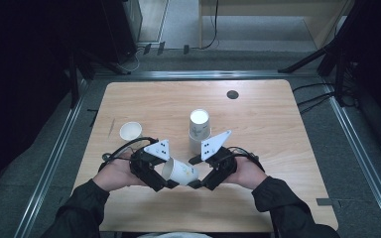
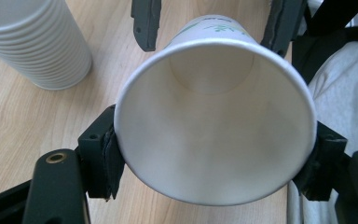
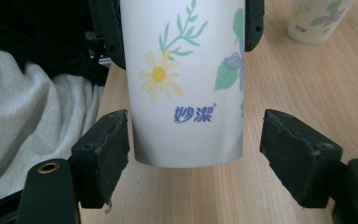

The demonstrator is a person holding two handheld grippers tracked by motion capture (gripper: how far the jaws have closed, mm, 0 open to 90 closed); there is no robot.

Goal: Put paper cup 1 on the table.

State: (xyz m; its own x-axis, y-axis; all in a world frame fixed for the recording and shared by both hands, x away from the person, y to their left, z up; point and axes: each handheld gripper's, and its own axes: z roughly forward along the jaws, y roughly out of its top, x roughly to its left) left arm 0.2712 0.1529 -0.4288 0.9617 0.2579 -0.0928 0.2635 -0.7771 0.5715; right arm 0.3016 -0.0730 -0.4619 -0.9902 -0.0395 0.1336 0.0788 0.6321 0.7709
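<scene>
Left gripper (image 1: 164,179) clamps the paper cup (image 1: 179,172) at its rim, lying sideways above the table (image 1: 258,114); right gripper (image 1: 197,172) brackets its base, jaws apart.

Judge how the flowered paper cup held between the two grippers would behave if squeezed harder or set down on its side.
The paper cup looks thin-walled and empty, so probably light and easily dented; the left gripper clamps its rim. Being tapered and round, it would likely roll in a curve. The right gripper stands open around its base, one pad touching.
</scene>
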